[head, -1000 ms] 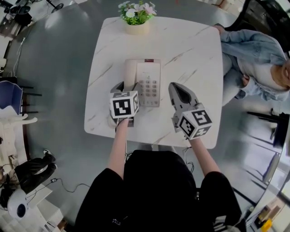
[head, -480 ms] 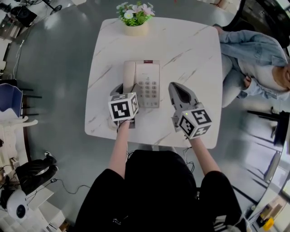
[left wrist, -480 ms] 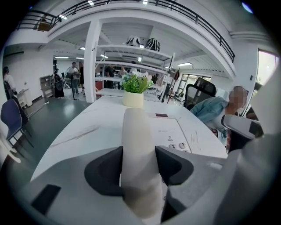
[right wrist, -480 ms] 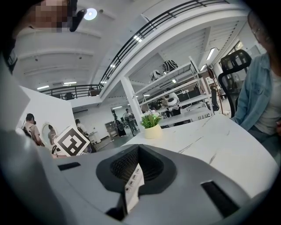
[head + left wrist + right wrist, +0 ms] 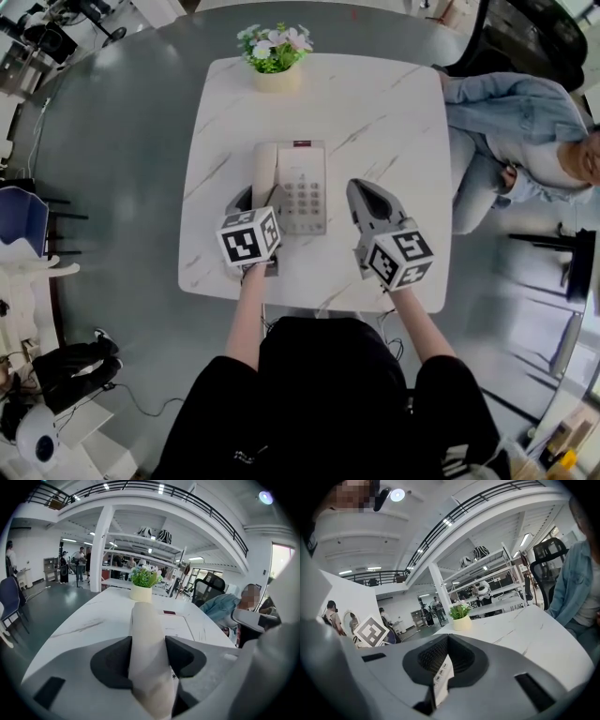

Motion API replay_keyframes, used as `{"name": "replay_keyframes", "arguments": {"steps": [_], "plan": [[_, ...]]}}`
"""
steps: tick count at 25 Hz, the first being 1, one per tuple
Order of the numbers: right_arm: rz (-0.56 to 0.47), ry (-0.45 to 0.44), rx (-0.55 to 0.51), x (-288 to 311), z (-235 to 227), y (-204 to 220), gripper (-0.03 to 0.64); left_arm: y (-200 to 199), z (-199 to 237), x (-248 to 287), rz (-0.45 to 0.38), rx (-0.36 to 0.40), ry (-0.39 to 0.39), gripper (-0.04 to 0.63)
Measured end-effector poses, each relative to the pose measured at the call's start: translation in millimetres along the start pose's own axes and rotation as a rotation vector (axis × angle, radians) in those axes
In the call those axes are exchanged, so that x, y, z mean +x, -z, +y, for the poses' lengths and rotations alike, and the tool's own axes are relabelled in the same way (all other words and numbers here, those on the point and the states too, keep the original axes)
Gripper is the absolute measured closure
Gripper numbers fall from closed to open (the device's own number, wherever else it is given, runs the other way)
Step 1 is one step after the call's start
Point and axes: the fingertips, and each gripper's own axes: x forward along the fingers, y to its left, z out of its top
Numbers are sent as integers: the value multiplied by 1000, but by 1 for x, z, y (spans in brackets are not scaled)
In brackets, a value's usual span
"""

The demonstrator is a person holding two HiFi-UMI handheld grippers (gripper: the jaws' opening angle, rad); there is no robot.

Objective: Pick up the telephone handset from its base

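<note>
On the white marble-veined square tabletop (image 5: 394, 122), the beige push-button telephone base (image 5: 305, 192) sits mid-table, with its cream plastic handset (image 5: 264, 169) lying in the cradle along the base's left edge. The left gripper (image 5: 257, 199) comes in from the near end, angled down, so it straddles the handset's lower part crosswise. Its black pads (image 5: 110, 663) sit against both flanks, which reads as clamped on the handset and ready to lift. From above I can't tell if it has left the cradle yet; it looks seated. The right gripper (image 5: 362, 190) is parked just right of the base, jaws closed on nothing, probably to stay out of the way. A small cream pot of pink and white flowers (image 5: 275, 52) stands at the far edge, well apart, no obstacle.
</note>
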Motion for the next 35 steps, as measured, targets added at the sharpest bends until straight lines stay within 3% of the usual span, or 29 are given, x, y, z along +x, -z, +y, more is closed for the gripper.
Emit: {"name": "replay_keyframes", "arguments": {"steps": [8,35], "plan": [[-10,0,-9,-5,0,-10,627,-6,-1,-16,-54,-39,33,383],[-122,-44,-33,-39,16,-65,627,-70,-29,-145,-384,-84,160,383]]}}
